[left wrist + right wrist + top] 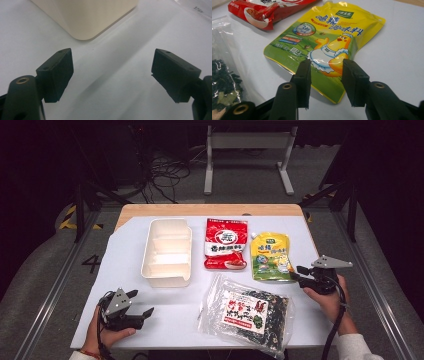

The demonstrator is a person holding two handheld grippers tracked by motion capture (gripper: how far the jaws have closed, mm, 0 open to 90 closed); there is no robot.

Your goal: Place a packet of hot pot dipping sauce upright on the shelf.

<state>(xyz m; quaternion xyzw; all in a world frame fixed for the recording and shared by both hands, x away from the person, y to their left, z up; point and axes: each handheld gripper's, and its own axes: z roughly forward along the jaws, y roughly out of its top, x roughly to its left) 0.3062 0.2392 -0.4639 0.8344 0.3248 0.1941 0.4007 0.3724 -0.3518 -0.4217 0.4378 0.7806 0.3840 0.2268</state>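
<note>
1. High view: nearest the bottom edge lies the white sheet [180, 312] that covers the wooden table [210, 210], whose bare strip shows at the far edge, upper centre of the frame.
2. At lower left the left gripper [134, 306] sits in a hand on the sheet, its jaws spread wide with nothing between them; the left gripper view shows bare white surface in the gap.
3. At lower centre a clear bag of dark dried greens [247, 315] lies flat, a red and white label on top.
4. At right of centre the right gripper [299, 273] is held in a hand, its tips just at the lower right corner of the yellow pouch [270, 256].
5. In the right gripper view that pouch [324, 42] lies flat past the jaws, which stand partly closed; whether the pads touch its near edge cannot be told.
6. Left of the pouch lies a red packet [226, 244], near but apart from it.
7. Farther left stands a cream divided tray [167, 251]; nothing lies between the pouch and the gripper.
8. Beyond the table, upper centre, a grey floor carries a tangle of cables [165, 175] and a white metal frame [248, 150]; the room behind is dark.
</note>
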